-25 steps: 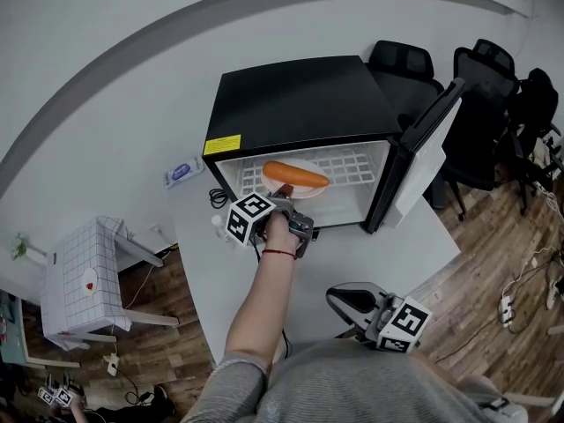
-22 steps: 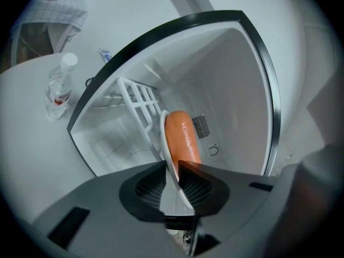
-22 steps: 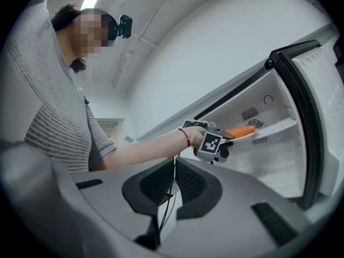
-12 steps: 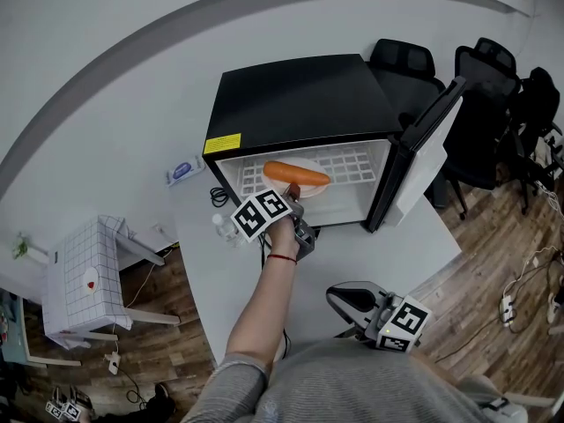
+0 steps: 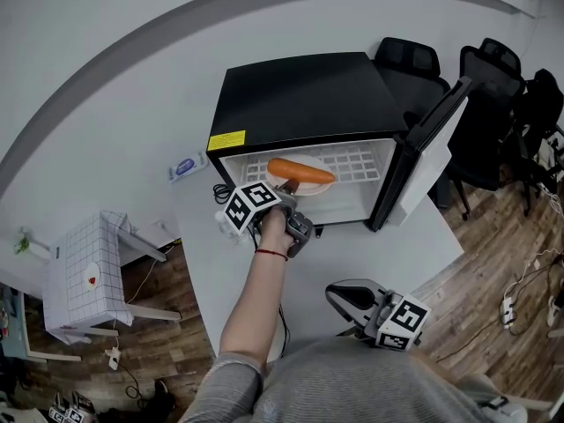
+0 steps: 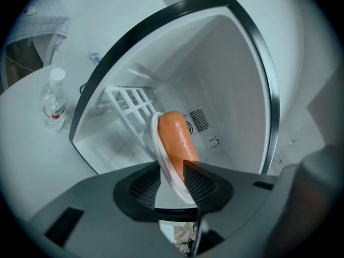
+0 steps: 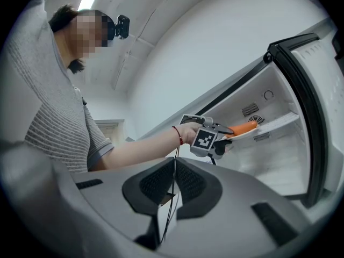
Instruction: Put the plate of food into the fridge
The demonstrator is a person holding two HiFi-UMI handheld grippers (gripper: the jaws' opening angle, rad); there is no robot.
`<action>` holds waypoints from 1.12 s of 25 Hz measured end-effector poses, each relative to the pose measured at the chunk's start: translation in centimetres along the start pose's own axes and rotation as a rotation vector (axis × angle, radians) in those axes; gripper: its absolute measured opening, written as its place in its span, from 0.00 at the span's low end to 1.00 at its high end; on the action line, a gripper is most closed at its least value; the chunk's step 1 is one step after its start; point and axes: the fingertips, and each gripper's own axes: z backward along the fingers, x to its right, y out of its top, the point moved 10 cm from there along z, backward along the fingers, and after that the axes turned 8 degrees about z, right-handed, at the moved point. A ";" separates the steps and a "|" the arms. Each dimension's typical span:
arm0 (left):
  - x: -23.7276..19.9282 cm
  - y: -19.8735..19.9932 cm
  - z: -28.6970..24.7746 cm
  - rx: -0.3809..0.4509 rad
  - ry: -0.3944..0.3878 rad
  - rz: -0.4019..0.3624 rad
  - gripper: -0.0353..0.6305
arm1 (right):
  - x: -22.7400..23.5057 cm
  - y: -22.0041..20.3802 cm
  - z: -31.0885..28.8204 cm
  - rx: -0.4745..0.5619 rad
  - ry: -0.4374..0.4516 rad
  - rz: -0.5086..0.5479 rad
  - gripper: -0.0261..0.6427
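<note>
A white plate (image 5: 310, 184) carrying a long orange food (image 5: 300, 171) rests on the white wire shelf inside the open black fridge (image 5: 308, 104). My left gripper (image 5: 286, 194) is at the fridge mouth, at the plate's near rim. In the left gripper view the plate (image 6: 157, 144) and food (image 6: 177, 138) stand edge-on between the jaws, and the left gripper (image 6: 174, 179) is opening, with the pads standing off the thin rim. My right gripper (image 5: 342, 296) hangs low near the person's body, shut and empty; in its own view the right gripper (image 7: 174, 171) looks toward the fridge.
The fridge door (image 5: 432, 144) swings open to the right. A water bottle (image 6: 54, 101) stands on the white table (image 5: 370, 254) left of the fridge. Black office chairs (image 5: 493, 86) stand behind. A small gridded white table (image 5: 84, 280) is on the floor at left.
The left gripper has drawn slightly back and left from the fridge opening. The plate with the orange food stays on the wire shelf.
</note>
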 end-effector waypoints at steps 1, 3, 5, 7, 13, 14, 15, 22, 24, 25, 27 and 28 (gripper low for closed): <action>0.2 0.1 0.1 0.009 0.003 -0.018 0.24 | 0.0 0.0 -0.1 0.001 0.002 0.000 0.06; 0.2 0.0 0.3 0.017 0.009 -0.046 0.26 | 0.0 0.0 -0.2 0.001 0.004 -0.001 0.06; 0.0 -0.1 0.5 0.027 0.013 -0.068 0.26 | 0.0 -0.1 -0.3 0.001 0.006 -0.004 0.06; -0.3 0.0 0.8 0.041 0.014 -0.087 0.26 | 0.1 -0.1 -0.5 -0.001 0.009 -0.006 0.06; -0.4 -0.1 2.1 0.080 0.007 -0.178 0.26 | 0.2 -0.2 -0.8 -0.004 0.021 -0.009 0.06; -0.5 -0.2 2.3 0.085 0.008 -0.191 0.26 | 0.1 -0.2 -0.9 -0.005 0.023 -0.008 0.06; -0.6 -0.2 2.5 0.087 0.008 -0.202 0.26 | 0.0 -0.2 -1.0 -0.005 0.025 -0.007 0.06; -0.5 -1.1 4.5 0.087 -0.038 -0.331 0.26 | -0.3 -0.1 -0.9 0.001 0.023 0.000 0.06; -0.5 -1.4 4.8 0.080 -0.075 -0.354 0.26 | -0.3 -0.2 -0.9 0.001 0.022 0.002 0.06; -0.6 -1.6 4.9 0.074 -0.086 -0.360 0.26 | -0.4 -0.2 -0.9 0.001 0.022 0.003 0.06; -0.7 -1.9 4.9 0.057 -0.095 -0.374 0.26 | -0.4 0.0 -1.0 0.000 0.022 0.003 0.06; -0.7 -2.1 4.9 0.049 -0.093 -0.386 0.26 | -0.5 0.1 -1.0 0.000 0.022 0.004 0.06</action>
